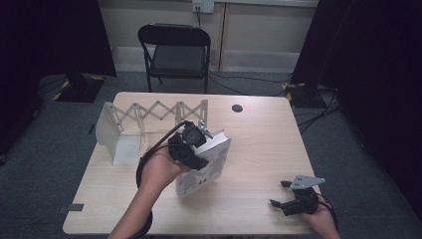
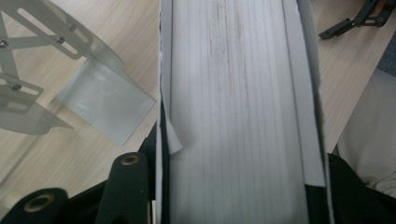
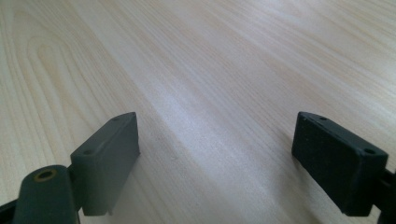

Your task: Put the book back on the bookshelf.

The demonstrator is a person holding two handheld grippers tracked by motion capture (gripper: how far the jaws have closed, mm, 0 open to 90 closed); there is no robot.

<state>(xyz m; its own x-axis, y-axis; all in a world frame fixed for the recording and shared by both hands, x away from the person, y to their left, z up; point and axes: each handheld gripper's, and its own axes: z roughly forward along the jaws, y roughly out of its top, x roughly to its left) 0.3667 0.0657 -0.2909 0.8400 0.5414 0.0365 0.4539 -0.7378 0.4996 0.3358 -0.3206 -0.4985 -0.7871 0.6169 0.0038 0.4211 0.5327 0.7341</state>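
Lab or recording studio, not a home. Pale wood-grain table (image 1: 259, 144) stands alone on grey carpet (image 1: 45, 149), with a cable port (image 1: 237, 108) near its far edge. Black curtains (image 1: 54, 35) hang at both sides, closing in the work area. Stand base (image 1: 74, 87) at far left with yellow-black hazard tape (image 1: 62, 92) on the floor; a second taped base at far right. Loose black cables (image 1: 249, 79) run across the carpet to a wall socket (image 1: 203, 6) on a beige wall (image 1: 259, 35). One black folding chair (image 1: 175, 52) sits empty beyond the table. Tape marker (image 1: 76, 207) on the table's near-left corner.
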